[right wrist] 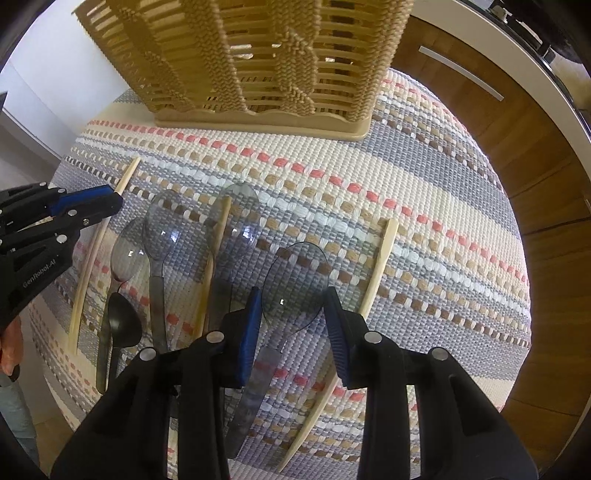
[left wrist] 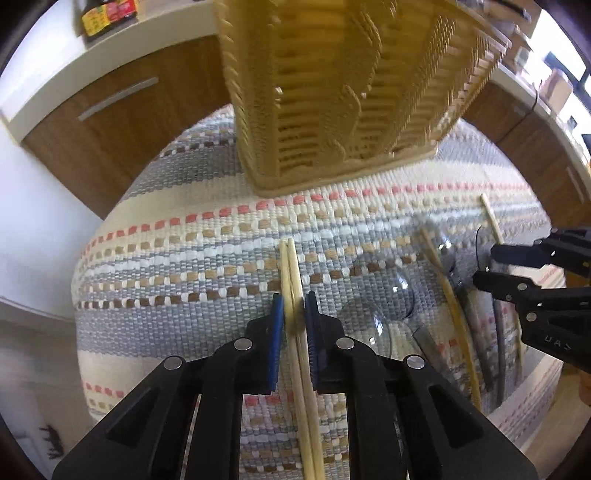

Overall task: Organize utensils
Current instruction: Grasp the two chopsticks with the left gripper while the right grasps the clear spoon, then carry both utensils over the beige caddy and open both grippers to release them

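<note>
Two chopsticks [left wrist: 293, 295] sit pinched between the blue pads of the left gripper [left wrist: 294, 314], above the striped mat [left wrist: 184, 258]. The right gripper [right wrist: 291, 314] is wide open over a clear spoon [right wrist: 295, 277]. The basket [right wrist: 258, 55] stands behind. One gripper reads "GenRobot.AI".

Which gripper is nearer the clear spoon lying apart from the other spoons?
Right. The right gripper straddles that clear spoon with open jaws; the left gripper is off to the side, closed on chopsticks.

Striped woven mat [left wrist: 184, 258]; wood cabinets [right wrist: 524, 155]; sauce bottle [left wrist: 99, 16].
</note>
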Demonstrator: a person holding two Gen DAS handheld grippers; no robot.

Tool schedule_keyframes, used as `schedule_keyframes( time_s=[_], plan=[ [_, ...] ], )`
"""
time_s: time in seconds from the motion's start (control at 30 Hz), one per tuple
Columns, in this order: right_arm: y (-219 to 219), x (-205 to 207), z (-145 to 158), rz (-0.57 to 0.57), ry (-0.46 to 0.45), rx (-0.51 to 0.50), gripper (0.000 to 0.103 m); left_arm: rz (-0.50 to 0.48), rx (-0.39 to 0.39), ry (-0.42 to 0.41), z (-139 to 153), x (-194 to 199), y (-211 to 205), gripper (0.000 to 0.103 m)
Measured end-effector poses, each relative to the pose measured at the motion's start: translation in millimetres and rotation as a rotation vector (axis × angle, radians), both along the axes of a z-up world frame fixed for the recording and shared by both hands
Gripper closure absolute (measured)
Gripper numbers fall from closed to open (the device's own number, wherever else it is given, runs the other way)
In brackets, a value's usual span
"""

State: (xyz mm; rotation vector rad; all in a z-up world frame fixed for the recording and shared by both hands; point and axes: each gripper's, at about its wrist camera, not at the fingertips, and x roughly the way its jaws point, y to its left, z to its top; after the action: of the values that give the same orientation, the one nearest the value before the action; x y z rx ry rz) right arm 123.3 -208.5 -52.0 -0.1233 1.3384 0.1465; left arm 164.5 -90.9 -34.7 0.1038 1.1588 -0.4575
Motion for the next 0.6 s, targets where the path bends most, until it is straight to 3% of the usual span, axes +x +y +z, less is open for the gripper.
schedule_keyframes(
  time_s=[0.23,0.53,0.6],
  plan=[
    [-9.7,-11.3,30.6,0.032,-0.111,0.06,0.072,0.002,-0.146,-0.097,34.6,-16.8,26.8,0.094],
    [-10.7,-42.5,87.5,0.099,-0.341,0.12,0.072,-0.015,-0.34,-0.311,87.8,-55.8,63.2,0.094],
    [-8.7,-51.2,104.7,0.104,-0.408,0.151,0.072,0.002,-0.336,-0.371,99.0,-63.5,64.7,0.094]
  ],
)
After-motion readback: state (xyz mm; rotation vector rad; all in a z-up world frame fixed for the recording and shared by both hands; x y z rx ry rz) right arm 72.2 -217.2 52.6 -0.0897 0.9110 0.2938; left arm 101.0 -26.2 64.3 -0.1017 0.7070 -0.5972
